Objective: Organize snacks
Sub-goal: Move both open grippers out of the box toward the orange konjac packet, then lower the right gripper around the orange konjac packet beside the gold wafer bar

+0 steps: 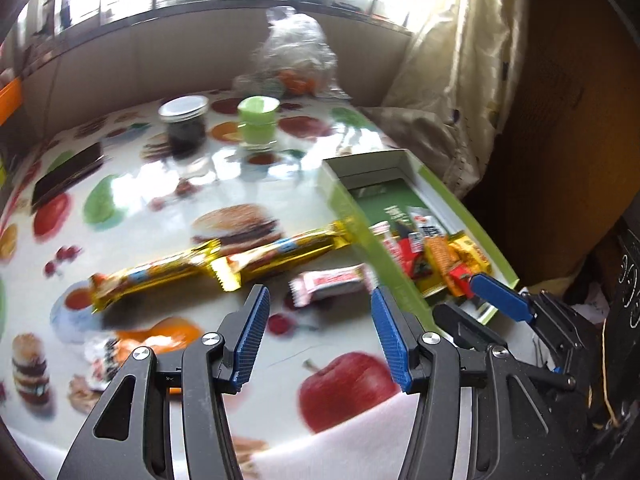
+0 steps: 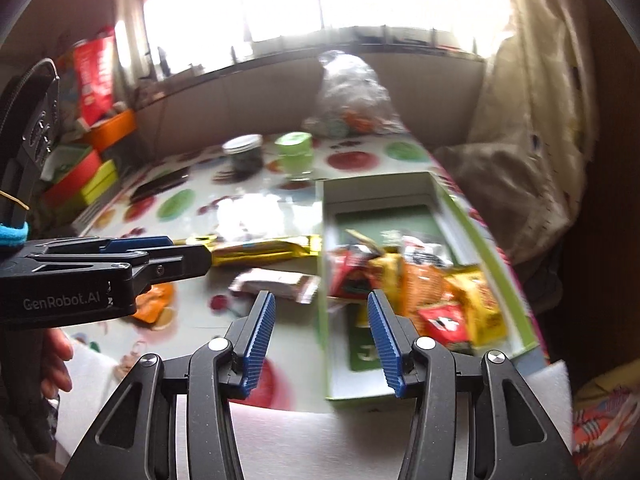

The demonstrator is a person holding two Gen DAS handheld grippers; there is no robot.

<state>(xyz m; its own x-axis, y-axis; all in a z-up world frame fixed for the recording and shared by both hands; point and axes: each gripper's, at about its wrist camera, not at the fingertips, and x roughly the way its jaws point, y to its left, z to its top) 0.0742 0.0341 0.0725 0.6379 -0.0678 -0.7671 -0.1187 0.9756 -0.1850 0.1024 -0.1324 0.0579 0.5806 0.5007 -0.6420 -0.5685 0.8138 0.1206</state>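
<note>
Both grippers are wide open and empty; the small pink-and-white wrapped snack bar lies crosswise just ahead of the left gripper, nearer than the right gripper.

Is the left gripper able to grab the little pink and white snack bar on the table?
Probably yes. The left gripper is open, and the small pink and white wrapped snack bar lies just ahead of its fingertips on the fruit-print table, with nothing between them.

Gold wrappers; green-rimmed box; fruit-print tablecloth.
</note>
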